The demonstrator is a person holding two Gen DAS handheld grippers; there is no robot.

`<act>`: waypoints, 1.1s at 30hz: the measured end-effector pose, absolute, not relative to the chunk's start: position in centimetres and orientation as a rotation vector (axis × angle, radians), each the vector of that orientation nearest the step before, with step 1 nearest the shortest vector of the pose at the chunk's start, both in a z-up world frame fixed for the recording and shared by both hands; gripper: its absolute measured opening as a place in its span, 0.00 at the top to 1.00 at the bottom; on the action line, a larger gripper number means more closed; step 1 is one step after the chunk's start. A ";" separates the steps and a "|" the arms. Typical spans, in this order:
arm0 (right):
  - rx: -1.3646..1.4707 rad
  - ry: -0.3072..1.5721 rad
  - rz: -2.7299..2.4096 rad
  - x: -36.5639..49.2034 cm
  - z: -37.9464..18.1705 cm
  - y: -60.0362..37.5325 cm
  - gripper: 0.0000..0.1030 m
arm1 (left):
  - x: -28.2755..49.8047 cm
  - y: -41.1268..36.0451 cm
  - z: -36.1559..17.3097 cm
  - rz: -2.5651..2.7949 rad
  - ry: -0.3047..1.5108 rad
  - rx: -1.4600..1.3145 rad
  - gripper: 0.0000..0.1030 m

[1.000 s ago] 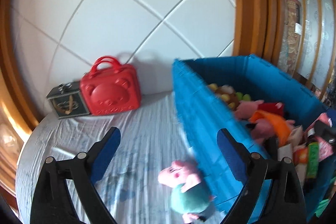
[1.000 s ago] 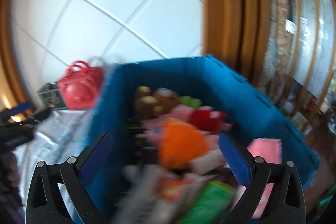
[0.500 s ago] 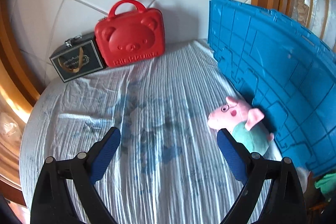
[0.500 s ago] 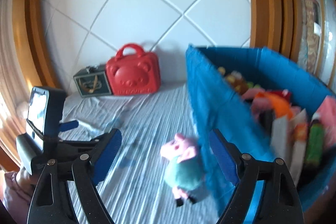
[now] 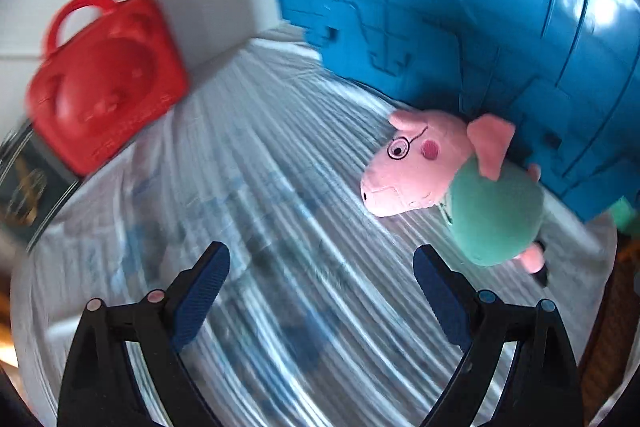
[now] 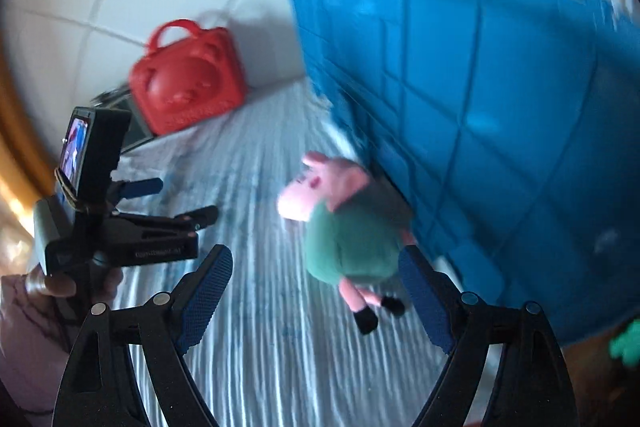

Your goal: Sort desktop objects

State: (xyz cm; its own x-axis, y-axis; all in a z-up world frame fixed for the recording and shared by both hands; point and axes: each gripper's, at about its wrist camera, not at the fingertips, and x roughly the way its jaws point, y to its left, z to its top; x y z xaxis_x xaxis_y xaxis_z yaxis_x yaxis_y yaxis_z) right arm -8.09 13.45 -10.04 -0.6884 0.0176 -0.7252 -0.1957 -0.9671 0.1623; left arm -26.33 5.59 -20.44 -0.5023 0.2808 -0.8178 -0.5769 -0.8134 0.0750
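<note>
Both grippers dropping toward the plush pig

The pink plush pig in a green shirt (image 5: 460,183), leaning on the blue plastic crate (image 5: 480,27), is looming larger than before: ahead-right of the left gripper (image 5: 320,291)'s spread jaws, and just ahead of the right gripper (image 6: 316,291)'s spread, empty jaws.

Open cloth (image 5: 256,187) between red case (image 5: 104,87) and blue crate (image 5: 460,7).
</note>
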 end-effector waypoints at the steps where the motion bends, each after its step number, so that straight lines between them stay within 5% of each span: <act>1: -1.185 0.401 2.716 -8.5 -11.4 13.2 0.16 | -27.2 5.9 -21.2 2.252 0.490 -1.148 0.09; 5: -1.188 0.520 2.558 -10.7 -15.6 13.8 0.16 | -30.0 7.4 -24.2 2.074 0.552 -1.079 0.09; 10: -1.083 0.636 2.415 -12.6 -18.8 15.7 0.00 | -32.4 10.0 -27.3 1.889 0.541 -1.010 0.09; 24: -1.067 0.738 2.310 -15.9 -23.0 18.2 0.00 | -32.5 16.1 -29.5 1.653 0.674 -0.807 0.09; 25: -1.069 0.729 2.311 -16.1 -23.0 18.4 0.00 | -32.4 16.3 -29.4 1.636 0.661 -0.804 0.15; 28: -1.107 0.663 2.307 -16.6 -22.8 18.3 0.13 | -32.0 16.8 -29.2 1.637 0.668 -0.787 0.31; 33: -1.114 0.636 2.333 -15.9 -22.2 17.9 0.23 | -31.5 15.6 -28.3 1.640 0.638 -0.788 0.36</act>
State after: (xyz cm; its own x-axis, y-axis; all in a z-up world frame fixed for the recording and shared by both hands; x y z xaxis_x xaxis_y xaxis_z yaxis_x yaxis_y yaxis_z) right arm -15.95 17.88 -22.24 -0.5572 0.2156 -0.8019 -0.5926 -0.7797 0.2021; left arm -31.45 15.63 -28.33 -0.1240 0.6141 -0.7794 -0.9794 -0.2019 -0.0032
